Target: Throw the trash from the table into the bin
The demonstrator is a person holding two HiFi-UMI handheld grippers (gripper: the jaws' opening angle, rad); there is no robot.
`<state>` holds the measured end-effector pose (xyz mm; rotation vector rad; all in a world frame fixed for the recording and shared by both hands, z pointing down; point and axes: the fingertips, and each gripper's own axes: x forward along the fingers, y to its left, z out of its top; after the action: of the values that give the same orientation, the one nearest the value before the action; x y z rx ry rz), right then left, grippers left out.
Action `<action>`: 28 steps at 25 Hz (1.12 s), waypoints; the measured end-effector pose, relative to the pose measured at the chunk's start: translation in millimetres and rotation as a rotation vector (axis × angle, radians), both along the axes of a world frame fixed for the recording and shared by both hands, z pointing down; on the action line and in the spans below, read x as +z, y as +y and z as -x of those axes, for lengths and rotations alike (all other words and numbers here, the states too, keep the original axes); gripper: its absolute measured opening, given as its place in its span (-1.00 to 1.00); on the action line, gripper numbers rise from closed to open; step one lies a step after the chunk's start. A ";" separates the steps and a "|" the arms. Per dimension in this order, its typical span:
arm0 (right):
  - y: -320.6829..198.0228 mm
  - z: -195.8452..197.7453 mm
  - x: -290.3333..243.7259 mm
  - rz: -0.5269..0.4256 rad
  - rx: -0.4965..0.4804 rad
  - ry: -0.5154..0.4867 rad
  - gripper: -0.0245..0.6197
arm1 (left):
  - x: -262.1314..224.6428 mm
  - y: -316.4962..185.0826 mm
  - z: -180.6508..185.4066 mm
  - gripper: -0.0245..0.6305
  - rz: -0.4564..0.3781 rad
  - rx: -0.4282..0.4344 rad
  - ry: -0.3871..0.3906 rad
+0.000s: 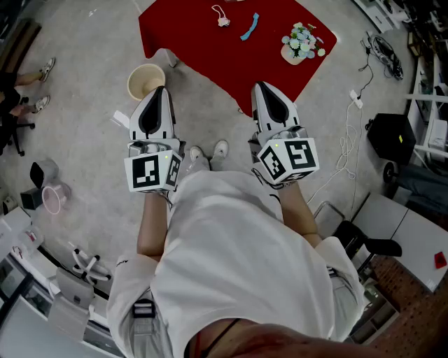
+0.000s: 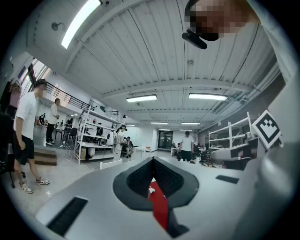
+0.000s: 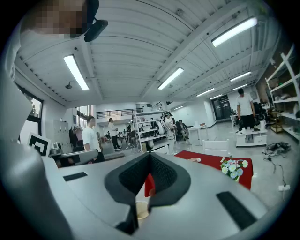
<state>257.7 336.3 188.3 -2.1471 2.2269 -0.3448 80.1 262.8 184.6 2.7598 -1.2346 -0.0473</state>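
Left gripper and right gripper point forward, jaws together (both empty).

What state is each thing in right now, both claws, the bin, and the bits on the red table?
Left claw: shut, empty.
Right claw: shut, empty.
Bin: upright on the floor, top open.
Blue strip: lying on the table, untouched.
White bit: lying on the table, untouched.
Flowers: upright near the table's corner.
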 end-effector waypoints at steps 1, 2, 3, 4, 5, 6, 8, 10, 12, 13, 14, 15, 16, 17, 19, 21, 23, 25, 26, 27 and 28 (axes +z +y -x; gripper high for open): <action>-0.3 5.2 -1.6 -0.003 0.003 0.004 -0.93 | -1.6 0.7 4.4 -0.91 -0.004 0.002 -0.001; -0.7 10.2 -3.0 -0.006 0.005 0.009 -0.94 | -2.9 1.3 8.6 -0.91 -0.007 0.004 -0.001; -1.0 15.1 -4.2 -0.009 0.006 0.013 -0.94 | -3.5 2.0 12.6 -0.91 -0.009 0.006 0.000; -1.2 19.9 -5.0 -0.012 0.005 0.016 -0.94 | -3.5 2.6 16.4 -0.91 -0.009 0.008 0.002; -1.2 24.5 -5.3 -0.014 0.004 0.019 -0.93 | -2.7 3.0 20.1 -0.91 -0.009 0.010 0.003; -1.0 28.6 -5.2 -0.017 0.003 0.023 -0.93 | -1.3 3.2 23.7 -0.91 -0.008 0.012 0.002; 0.1 34.7 -4.7 -0.020 0.008 0.032 -0.94 | 1.5 3.2 29.9 -0.91 -0.005 0.013 -0.003; 1.5 38.4 -4.4 -0.020 0.019 0.036 -0.94 | 2.0 4.1 34.7 -0.91 -0.006 0.018 -0.006; 1.4 42.7 -3.2 -0.013 0.026 0.037 -0.94 | 1.9 5.8 39.8 -0.91 -0.011 0.025 -0.013; 0.5 45.4 -2.0 -0.008 0.026 0.039 -0.94 | 2.3 6.5 42.5 -0.91 -0.014 0.028 -0.017; -1.2 48.3 -0.3 -0.002 0.022 0.041 -0.93 | 3.4 6.9 45.1 -0.91 -0.017 0.029 -0.021; -3.5 51.3 1.6 0.004 0.014 0.045 -0.94 | 5.2 6.8 47.8 -0.91 -0.016 0.027 -0.022; -6.0 54.5 3.6 0.010 0.004 0.049 -0.93 | 7.5 6.4 50.7 -0.91 -0.011 0.021 -0.021; -8.2 58.2 5.4 0.015 -0.007 0.054 -0.94 | 9.8 6.0 53.9 -0.91 -0.003 0.014 -0.018; -11.8 65.9 7.1 0.020 -0.023 0.066 -0.94 | 14.7 4.3 60.0 -0.91 0.017 0.004 -0.009; -13.5 72.1 6.4 0.017 -0.020 0.079 -0.94 | 20.7 1.3 64.0 -0.91 0.039 0.005 -0.001; -13.1 74.8 6.2 0.015 -0.010 0.075 -0.93 | 24.5 -1.8 64.5 -0.91 0.051 0.015 0.004; -11.0 71.8 8.4 0.023 0.001 0.062 -0.93 | 23.5 -2.7 60.7 -0.91 0.045 0.032 0.010; -9.6 68.3 10.0 0.030 0.009 0.062 -0.93 | 22.2 -2.8 57.4 -0.91 0.038 0.042 0.012; -8.3 64.0 11.4 0.036 0.018 0.065 -0.93 | 21.0 -3.0 53.8 -0.91 0.033 0.051 0.014; -7.1 59.6 12.4 0.042 0.028 0.067 -0.93 | 20.3 -3.8 50.2 -0.91 0.031 0.058 0.015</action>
<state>198.1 329.3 200.7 -2.2409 2.2414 -0.3260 29.8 259.0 204.9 2.7617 -1.1411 -0.0438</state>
